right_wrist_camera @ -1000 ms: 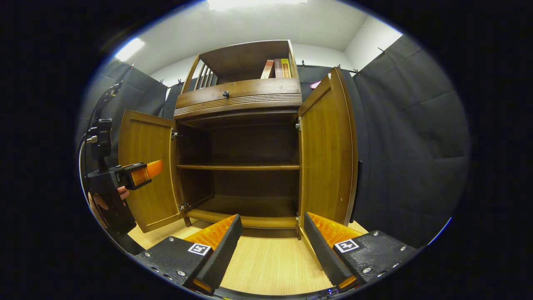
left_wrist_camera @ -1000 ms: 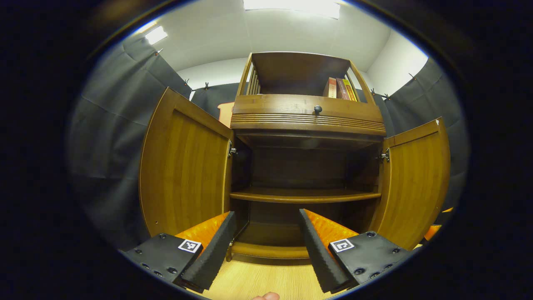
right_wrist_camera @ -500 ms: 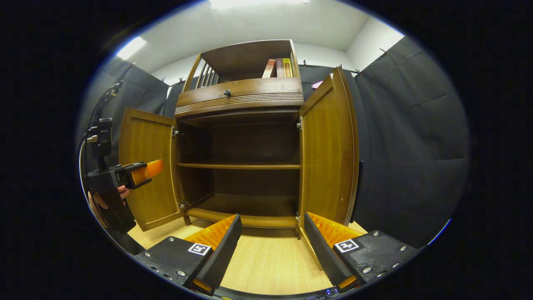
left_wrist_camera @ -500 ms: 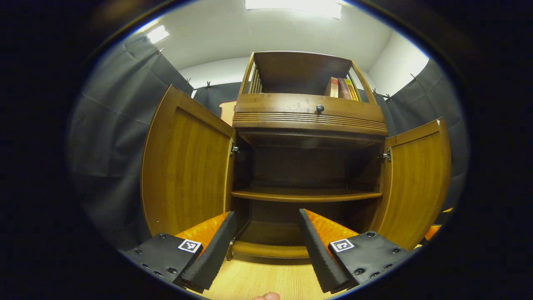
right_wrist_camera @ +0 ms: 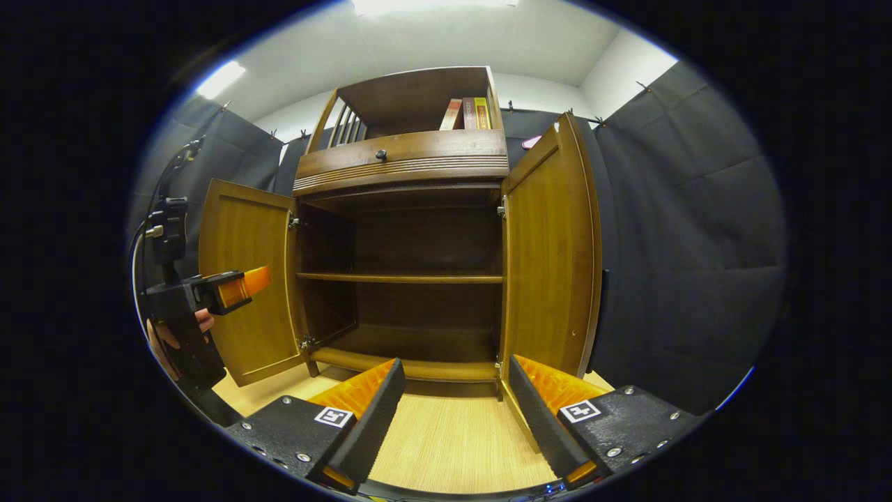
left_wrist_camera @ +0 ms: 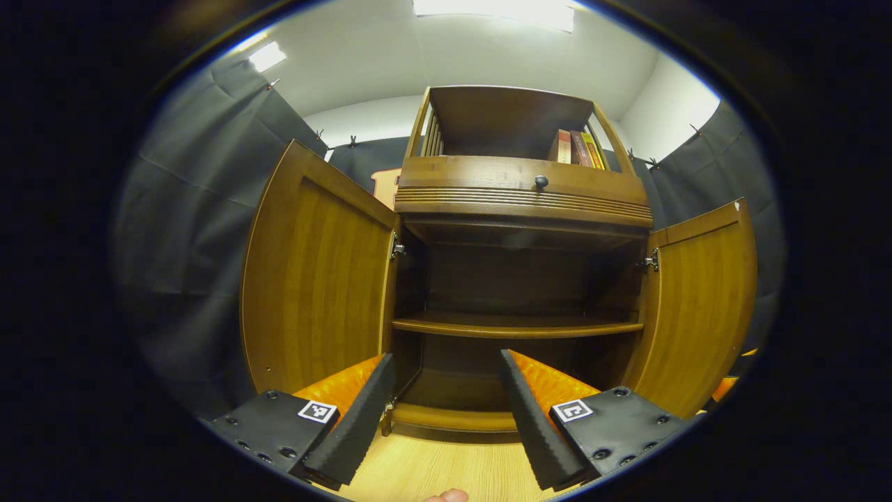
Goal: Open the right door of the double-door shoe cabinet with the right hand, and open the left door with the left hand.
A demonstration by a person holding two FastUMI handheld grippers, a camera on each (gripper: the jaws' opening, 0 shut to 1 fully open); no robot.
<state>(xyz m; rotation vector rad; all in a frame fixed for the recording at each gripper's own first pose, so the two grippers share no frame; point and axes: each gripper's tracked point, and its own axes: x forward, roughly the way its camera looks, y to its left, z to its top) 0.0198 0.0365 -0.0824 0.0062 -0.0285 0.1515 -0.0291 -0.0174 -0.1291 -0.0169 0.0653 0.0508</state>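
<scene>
Well, both doors of the double-door shoe cabinet [right_wrist_camera: 401, 272] stand swung wide, so by the look of it the job is as good as done. In the left gripper view the left door [left_wrist_camera: 317, 286] hangs out past its chrome hinge [left_wrist_camera: 396, 247], inner panel facing us, and the right door [left_wrist_camera: 697, 307] mirrors it on the far side. These are stiff, solid wooden panels, fairly weighty I'd judge, swinging on fixed hinges and not fragile, but smooth and varnished, so a flat pinch could slide. I judge the free vertical edge, away from the hinge, is the place to grip: most leverage there. No door handle is visible from these inner faces. The left gripper [left_wrist_camera: 442, 411] hangs with its jaws spread wide and nothing between them, aimed at the dark lower compartment under the middle shelf [left_wrist_camera: 516, 325], the left door just beside its left finger but apart from it. The right gripper [right_wrist_camera: 453, 425] is likewise gaping and empty, low over the pale wood floor [right_wrist_camera: 453, 439], with the right door's bottom corner just beyond its right finger, no contact that I can see.
</scene>
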